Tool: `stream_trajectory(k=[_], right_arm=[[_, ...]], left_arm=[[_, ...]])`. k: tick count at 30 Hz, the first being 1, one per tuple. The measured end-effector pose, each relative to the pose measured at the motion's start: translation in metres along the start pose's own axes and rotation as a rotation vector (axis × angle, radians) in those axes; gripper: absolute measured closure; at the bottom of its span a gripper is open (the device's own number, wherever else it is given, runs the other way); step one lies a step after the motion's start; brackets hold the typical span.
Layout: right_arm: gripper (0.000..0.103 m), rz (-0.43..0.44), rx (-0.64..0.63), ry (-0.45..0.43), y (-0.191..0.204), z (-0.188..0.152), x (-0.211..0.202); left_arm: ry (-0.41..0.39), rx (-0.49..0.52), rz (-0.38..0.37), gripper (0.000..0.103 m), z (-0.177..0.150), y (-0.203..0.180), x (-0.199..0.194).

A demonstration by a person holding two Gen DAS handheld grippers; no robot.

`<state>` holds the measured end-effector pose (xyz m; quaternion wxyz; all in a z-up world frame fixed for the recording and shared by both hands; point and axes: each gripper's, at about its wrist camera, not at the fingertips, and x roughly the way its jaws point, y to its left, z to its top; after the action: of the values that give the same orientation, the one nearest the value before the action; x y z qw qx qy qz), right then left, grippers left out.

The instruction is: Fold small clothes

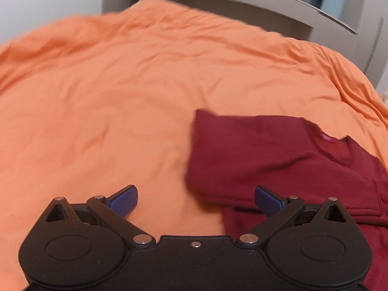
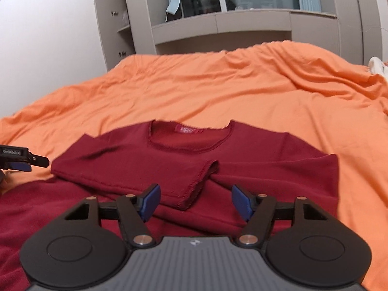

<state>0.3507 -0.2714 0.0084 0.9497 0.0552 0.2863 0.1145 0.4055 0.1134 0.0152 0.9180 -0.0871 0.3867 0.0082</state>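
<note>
Orange bedsheet [image 2: 242, 92] carries the dark red knit T-shirt [image 2: 254, 167], one sleeve [image 2: 135, 165] folded inward. Left gripper [image 1: 196, 200] hangs released at its nine o'clock edge; right gripper [image 2: 196, 202], jaws parted, empty, should pinch the three o'clock sleeve hem, then fold squarely inward.

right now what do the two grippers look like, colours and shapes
Both are handheld two-finger tools. The left gripper has a plain black body, two round black discs, angled black linkage arms with silver pins and blue textured pads. The right gripper has the same black discs, arms and blue pads, but its centre plate is grey and ribbed, with a small pale logo. No cables or sleeves show.
</note>
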Motion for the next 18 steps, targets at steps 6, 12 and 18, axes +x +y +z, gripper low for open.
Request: stream_trajectory(k=[6,12,18], right_arm=[[0.037,0.029,0.044,0.062,0.001,0.002,0.027],[0.089,0.053,0.099,0.067,0.002,0.004,0.047],[0.092,0.094,0.141,-0.039,0.003,0.019,0.028]], left_arm=[[0.063,0.088,-0.097,0.001,0.002,0.006,0.012],[0.057,0.239,-0.061,0.003,-0.01,-0.015,0.019],[0.045,0.269,0.035,0.011,-0.01,-0.021,0.021]])
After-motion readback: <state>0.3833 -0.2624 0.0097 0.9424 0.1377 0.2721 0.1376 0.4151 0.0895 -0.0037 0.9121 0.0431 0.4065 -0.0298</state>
